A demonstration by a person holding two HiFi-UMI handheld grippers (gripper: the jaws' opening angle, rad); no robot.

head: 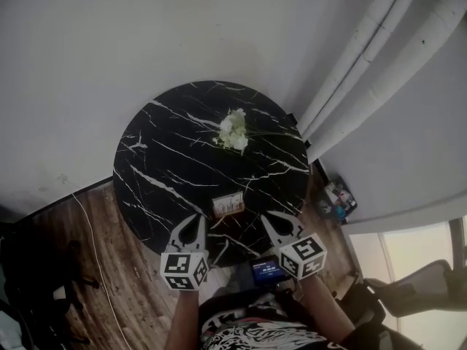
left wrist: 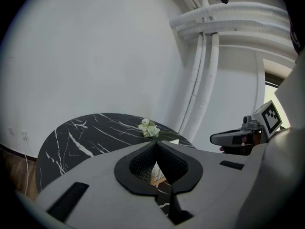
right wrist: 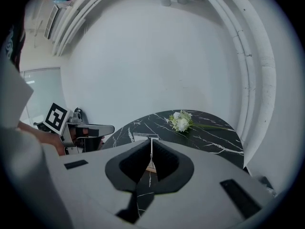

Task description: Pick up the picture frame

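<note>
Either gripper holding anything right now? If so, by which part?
Nothing held. The left gripper and right gripper both have jaws together and empty; the picture frame stands untouched on the table.

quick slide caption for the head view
Both shut, left tongs and right tongs flank a picture frame on a black marble table with white flowers.

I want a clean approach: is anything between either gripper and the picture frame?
Nothing visible does. The picture frame sits just ahead of the left gripper and right gripper; the flowers lie well beyond it.
</note>
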